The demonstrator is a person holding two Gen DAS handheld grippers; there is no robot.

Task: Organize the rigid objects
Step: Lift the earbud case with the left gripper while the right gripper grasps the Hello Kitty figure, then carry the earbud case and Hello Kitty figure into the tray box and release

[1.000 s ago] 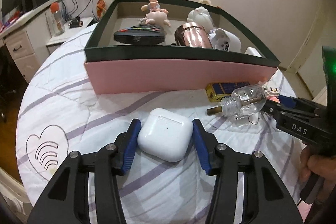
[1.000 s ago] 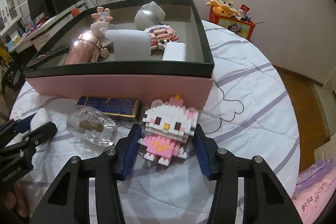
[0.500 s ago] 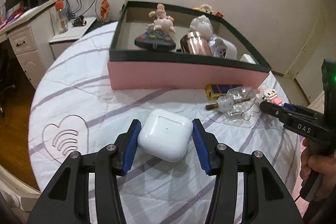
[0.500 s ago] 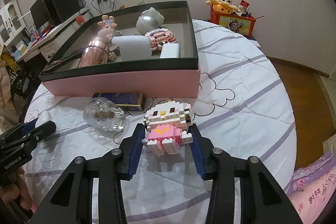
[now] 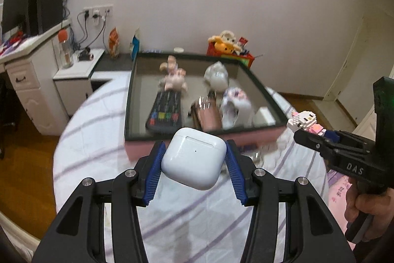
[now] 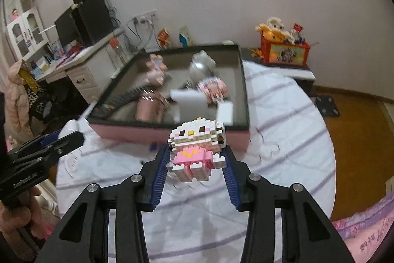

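Left gripper [image 5: 194, 159] fingers pinching earbuds case [image 5: 193, 157], right gripper [image 6: 195, 159] fingers clamping brick cat figure [image 6: 196, 148] (both airborne)

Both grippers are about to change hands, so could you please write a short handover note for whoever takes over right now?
Left gripper: shut on the white earbud case, held clear of the bed.
Right gripper: shut on the pink-and-white brick cat figure, also in the air.
Box: in front of both grippers; already holds the remote, copper cup, two figurines and other white items.
Done: both items picked up.
Left: set both down in the box, then check the bed near the box front, which is partly hidden.
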